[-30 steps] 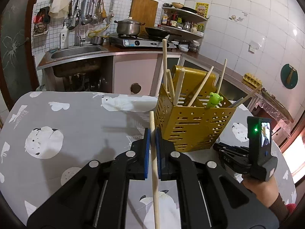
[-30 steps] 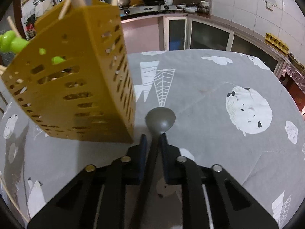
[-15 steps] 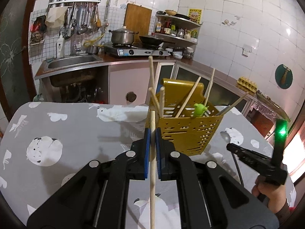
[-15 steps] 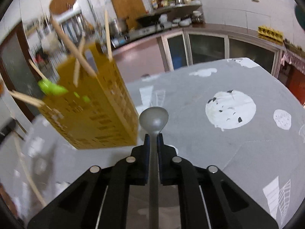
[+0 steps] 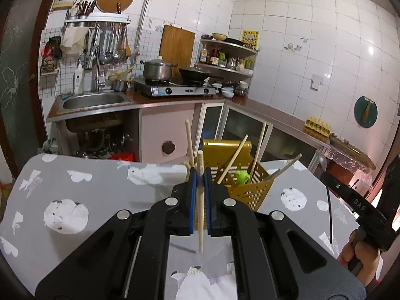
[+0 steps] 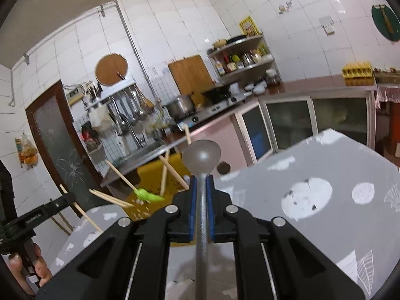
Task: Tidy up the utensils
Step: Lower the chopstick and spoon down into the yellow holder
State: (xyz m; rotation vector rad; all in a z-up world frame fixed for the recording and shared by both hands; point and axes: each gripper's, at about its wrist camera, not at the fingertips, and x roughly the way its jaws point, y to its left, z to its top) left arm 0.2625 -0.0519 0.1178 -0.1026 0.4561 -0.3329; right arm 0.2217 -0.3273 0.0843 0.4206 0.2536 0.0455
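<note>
My left gripper (image 5: 199, 175) is shut on a wooden chopstick (image 5: 200, 200), held upright above the table just in front of the yellow slotted utensil holder (image 5: 250, 192). The holder has several chopsticks and a green utensil (image 5: 241, 175) in it. My right gripper (image 6: 201, 182) is shut on a grey metal spoon (image 6: 201, 155), bowl end forward, raised above the table to the right of the holder (image 6: 150, 175). The right gripper also shows at the right edge of the left wrist view (image 5: 325, 172), spoon pointing up.
The table (image 5: 87, 187) has a grey cloth with white animal prints. A small dark stick (image 5: 181, 247) lies on it under my left gripper. Behind are a sink (image 5: 95, 100), a stove with pots (image 5: 175, 87) and a counter with cabinets (image 5: 275, 125).
Both grippers have risen and tilted up with their utensils. The left gripper has moved closer to the holder; the right gripper has lifted the spoon well above the table.
</note>
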